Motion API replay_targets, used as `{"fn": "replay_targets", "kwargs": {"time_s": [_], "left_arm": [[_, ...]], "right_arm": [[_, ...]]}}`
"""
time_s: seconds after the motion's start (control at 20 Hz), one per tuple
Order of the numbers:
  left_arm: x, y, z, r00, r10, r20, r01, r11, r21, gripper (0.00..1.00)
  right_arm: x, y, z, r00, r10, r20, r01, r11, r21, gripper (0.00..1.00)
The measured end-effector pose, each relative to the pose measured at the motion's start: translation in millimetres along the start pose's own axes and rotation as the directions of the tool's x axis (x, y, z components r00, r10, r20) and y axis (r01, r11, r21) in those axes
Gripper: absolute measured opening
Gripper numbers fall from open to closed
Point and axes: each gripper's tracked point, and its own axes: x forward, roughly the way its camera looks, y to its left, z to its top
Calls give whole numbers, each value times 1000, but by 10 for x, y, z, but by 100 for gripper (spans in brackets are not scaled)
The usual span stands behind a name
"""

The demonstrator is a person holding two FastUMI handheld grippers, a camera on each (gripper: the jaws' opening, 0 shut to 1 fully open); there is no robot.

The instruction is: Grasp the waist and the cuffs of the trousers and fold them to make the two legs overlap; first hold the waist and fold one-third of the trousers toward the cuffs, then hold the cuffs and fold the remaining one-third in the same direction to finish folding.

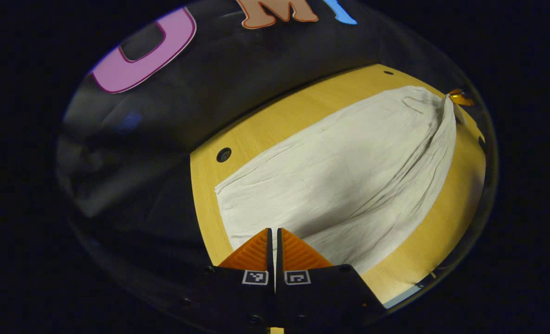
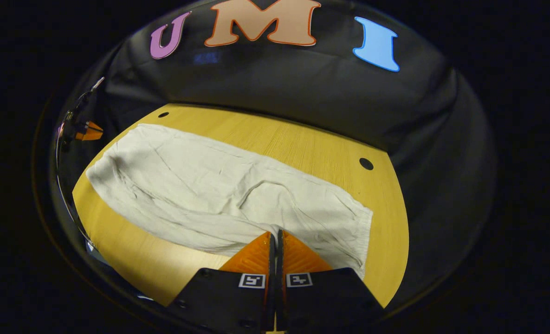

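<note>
Pale cream trousers (image 1: 339, 176) lie lengthwise on a yellow wooden table (image 1: 275, 125). In the left gripper view my left gripper (image 1: 275, 230) is shut, its tips pinching the near long edge of the cloth close to the cuff end. A ridge of cloth runs from there to the far waist end, where the right gripper (image 1: 459, 98) meets the fabric. In the right gripper view my right gripper (image 2: 277, 233) is shut on the near edge of the trousers (image 2: 200, 185) by the gathered waist, and the cloth puckers toward its tips. The left gripper (image 2: 88, 131) shows small at the far left end.
The table (image 2: 312, 148) has small dark holes (image 2: 366, 163) near its back corners and one more hole (image 1: 223, 154) near the cuff end. The black cloth wall rises right behind it. A bare strip of wood runs along the front edge (image 2: 135, 246).
</note>
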Motion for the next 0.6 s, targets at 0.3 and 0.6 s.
{"fn": "replay_targets", "kwargs": {"time_s": [0.3, 0.6], "left_arm": [[199, -389, 21, 990, -140, 36, 140, 990, -3, 0], [485, -833, -294, 960, -277, -42, 279, 958, 70, 12]], "right_arm": [[29, 127, -55, 1000, 19, -24, -20, 999, -37, 2], [-31, 97, -68, 999, 24, -27, -24, 1000, -15, 2]]}}
